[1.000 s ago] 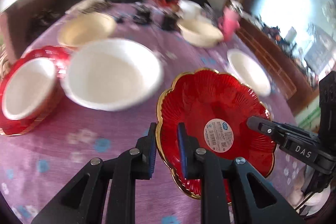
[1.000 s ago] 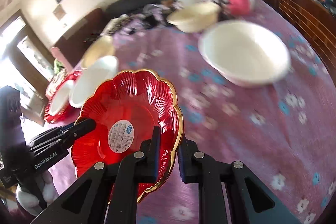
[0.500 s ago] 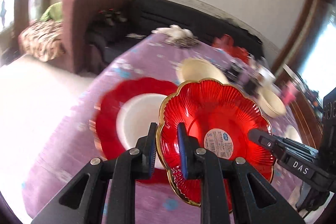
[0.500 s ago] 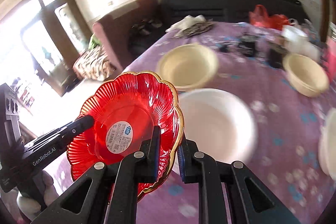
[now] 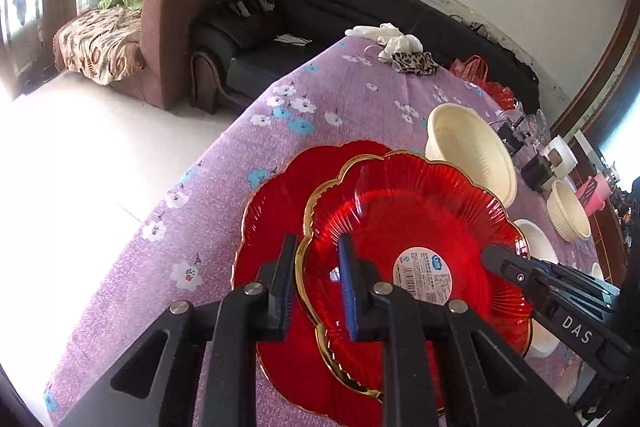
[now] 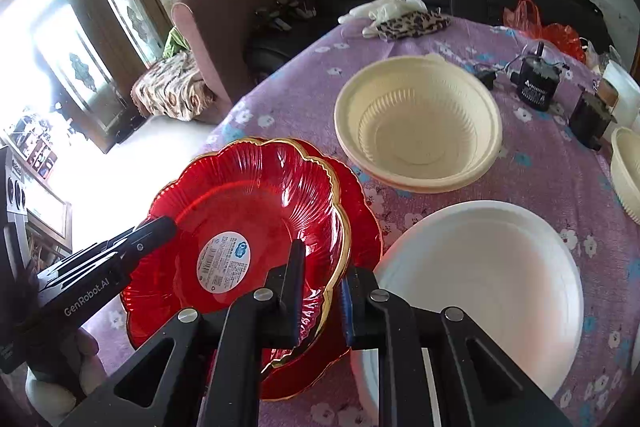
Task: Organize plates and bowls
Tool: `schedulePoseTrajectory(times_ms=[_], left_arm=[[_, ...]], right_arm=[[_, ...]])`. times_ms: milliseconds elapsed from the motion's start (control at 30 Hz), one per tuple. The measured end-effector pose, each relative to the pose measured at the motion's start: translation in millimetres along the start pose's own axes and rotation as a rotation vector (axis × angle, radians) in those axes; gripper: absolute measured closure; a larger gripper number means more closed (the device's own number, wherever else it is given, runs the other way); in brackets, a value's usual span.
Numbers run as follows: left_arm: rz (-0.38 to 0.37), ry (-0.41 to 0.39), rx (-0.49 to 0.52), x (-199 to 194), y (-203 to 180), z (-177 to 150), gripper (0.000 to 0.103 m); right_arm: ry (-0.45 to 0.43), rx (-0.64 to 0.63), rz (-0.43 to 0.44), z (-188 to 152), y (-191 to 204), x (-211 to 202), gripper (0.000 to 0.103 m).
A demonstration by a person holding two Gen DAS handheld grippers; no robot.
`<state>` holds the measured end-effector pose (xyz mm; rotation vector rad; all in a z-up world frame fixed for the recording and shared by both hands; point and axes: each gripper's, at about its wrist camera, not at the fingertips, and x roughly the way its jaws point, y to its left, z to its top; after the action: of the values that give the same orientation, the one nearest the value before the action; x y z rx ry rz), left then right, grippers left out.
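Red plate (image 5: 416, 227): gilt scalloped rim, white label at centre; held tilted over a second red plate (image 5: 272, 203) lying on the table.
Left gripper (image 5: 316, 279): clenched on the held plate's rim, one finger each side.
Right gripper (image 6: 320, 283): clamped on the opposite rim.
Cream bowl (image 6: 418, 123): just beyond the plates, upright.
White bowl (image 6: 480, 283): beside the plates, near the right gripper.
Tablecloth (image 5: 224, 187): purple, floral.
Sofa (image 5: 340, 7): black, behind the table.
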<state>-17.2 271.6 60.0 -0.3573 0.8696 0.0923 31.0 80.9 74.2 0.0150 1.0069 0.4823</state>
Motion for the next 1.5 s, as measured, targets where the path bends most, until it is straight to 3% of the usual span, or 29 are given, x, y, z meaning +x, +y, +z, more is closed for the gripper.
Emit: schedulePoseTrajectory(times_ms=[267, 467, 567, 733, 833, 900, 1033, 1167, 1333, 1500], left_arm=[[0.0, -0.04, 0.005, -10, -1, -2, 0.085], [0.009, -0.09, -0.004, -27, 0, 0, 0.082], [0.013, -0.11, -0.021, -38, 5, -1, 0.073], [0.034, -0.178, -0.036, -66, 11, -10, 0.04], [0.055, -0.211, -0.022, -80, 7, -18, 0.028], [0.075, -0.228, -0.01, -88, 3, -24, 0.027], [0.142, -0.278, 0.038, -102, -15, -37, 0.016], [0.19, -0.33, 0.082, -117, -32, -48, 0.015], [0.179, -0.35, 0.104, -129, -50, -65, 0.013], [0.16, -0.319, 0.154, -125, -74, -83, 0.013]], right_arm=[[-0.012, -0.021, -0.019, -2, 0, 3, 0.08], [-0.029, -0.006, -0.009, -4, 1, 2, 0.067], [-0.051, 0.005, 0.002, -5, 0, -4, 0.063], [-0.093, 0.042, 0.014, -9, -6, -23, 0.062], [-0.127, 0.053, 0.009, -18, -12, -40, 0.058], [-0.152, 0.064, 0.003, -27, -18, -52, 0.05], [-0.178, 0.087, 0.003, -44, -30, -69, 0.045], [-0.199, 0.109, -0.021, -67, -45, -84, 0.039], [-0.221, 0.177, -0.036, -95, -75, -98, 0.038], [-0.24, 0.271, -0.007, -117, -99, -108, 0.038]])
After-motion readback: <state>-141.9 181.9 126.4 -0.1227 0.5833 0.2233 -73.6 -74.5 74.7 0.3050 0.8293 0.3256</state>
